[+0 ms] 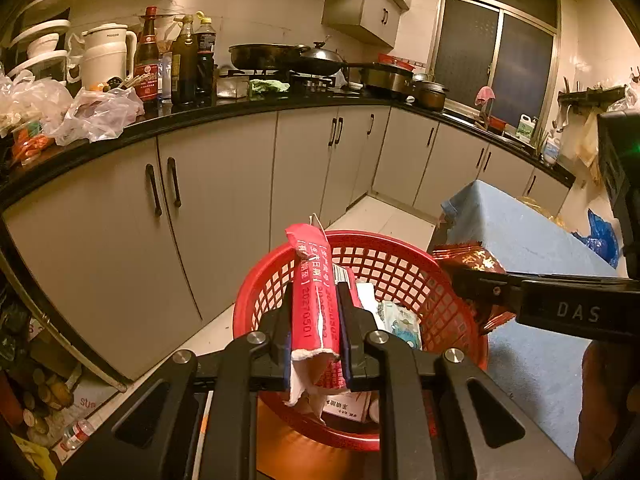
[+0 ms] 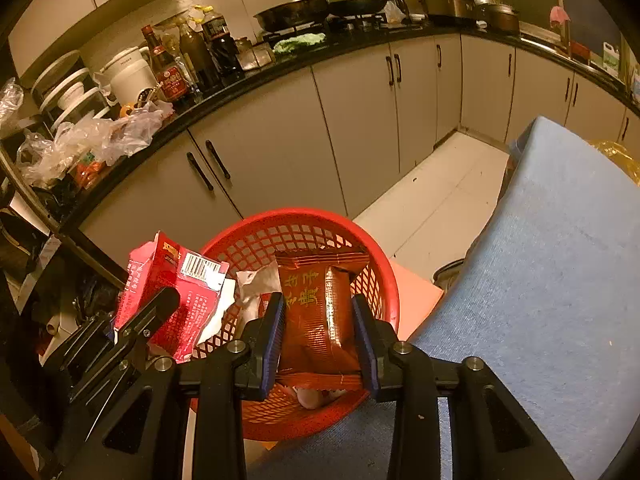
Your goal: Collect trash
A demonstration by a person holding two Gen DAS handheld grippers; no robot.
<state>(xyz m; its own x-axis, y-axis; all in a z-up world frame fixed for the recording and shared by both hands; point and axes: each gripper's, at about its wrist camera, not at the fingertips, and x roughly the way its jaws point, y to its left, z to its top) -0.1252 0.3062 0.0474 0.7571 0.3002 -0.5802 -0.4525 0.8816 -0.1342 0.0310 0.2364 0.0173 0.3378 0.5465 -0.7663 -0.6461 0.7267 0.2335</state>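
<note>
A red mesh basket (image 1: 360, 237) sits below both grippers and holds several wrappers and papers (image 1: 400, 322). My left gripper (image 1: 315, 287) is shut on a torn red carton (image 1: 310, 264), which stands upright over the basket's near-left rim. In the right wrist view the same carton (image 2: 172, 276) shows at the left with a left finger (image 2: 162, 308) across it. My right gripper (image 2: 318, 300) is shut on a brown-orange snack packet (image 2: 316, 280), held over the basket (image 2: 296, 216). From the left wrist view, that packet (image 1: 476, 258) hangs at the basket's right rim.
A blue cloth-covered surface (image 2: 560, 240) lies right of the basket, and an orange board (image 2: 416, 292) sits under it. Grey cabinets (image 1: 224, 200) and a black counter (image 1: 240, 108) with bottles, pans and plastic bags curve behind. White floor tiles (image 2: 440, 200) run between them.
</note>
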